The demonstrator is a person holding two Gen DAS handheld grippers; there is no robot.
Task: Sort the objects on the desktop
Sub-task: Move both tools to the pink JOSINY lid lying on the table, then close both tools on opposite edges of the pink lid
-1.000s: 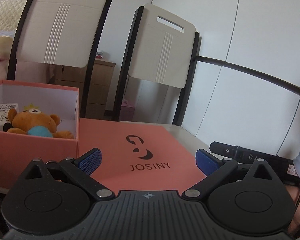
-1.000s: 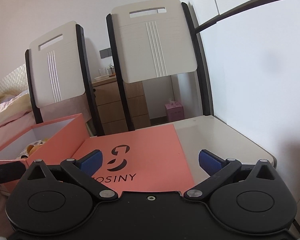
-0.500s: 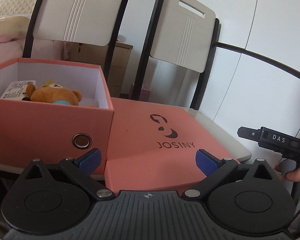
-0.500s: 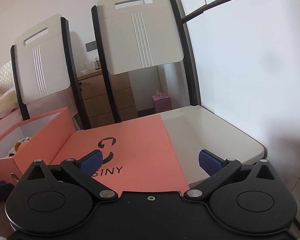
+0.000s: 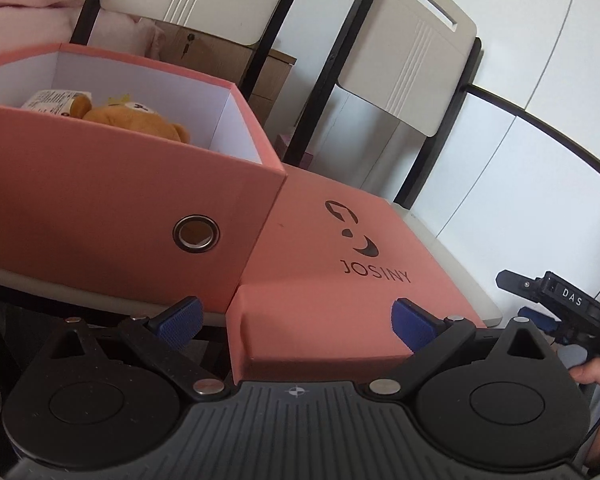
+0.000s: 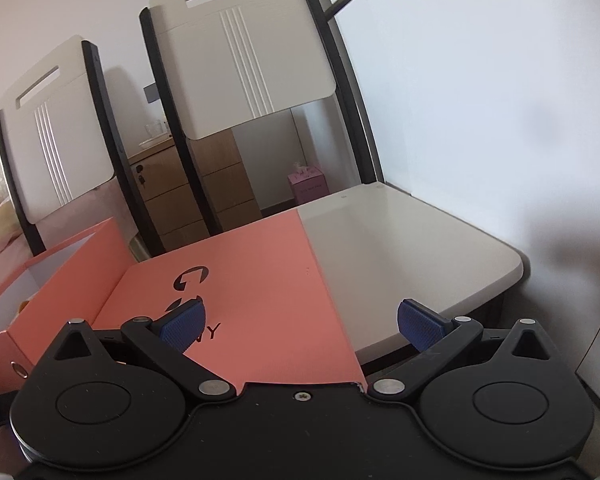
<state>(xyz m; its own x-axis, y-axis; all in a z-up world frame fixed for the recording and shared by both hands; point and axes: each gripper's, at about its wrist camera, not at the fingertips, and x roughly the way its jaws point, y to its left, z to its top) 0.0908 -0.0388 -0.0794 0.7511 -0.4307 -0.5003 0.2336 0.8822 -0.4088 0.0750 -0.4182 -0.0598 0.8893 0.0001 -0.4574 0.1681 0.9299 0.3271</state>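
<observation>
Both the left tongs [image 5: 296, 320] and right tongs [image 6: 304, 322] stood spread wide, grasping nothing. The flat salmon-pink cardboard lid [image 5: 340, 248] lay on the pale table [image 6: 412, 248], touching the open salmon-pink cardboard box [image 5: 120, 196]. Its near edge seemed to overhang, so a careless pinch could tip it. The orange plush bear [image 5: 136, 120] in the box was half hidden.

On the table [image 6: 420, 240]: box [image 5: 120, 200] at 10 o'clock, lid [image 5: 340, 248] flat beside it at 1 o'clock, touching. Inside the box: plush bear [image 5: 136, 120]. Behind, at 12 o'clock: two chairs [image 6: 244, 48].
</observation>
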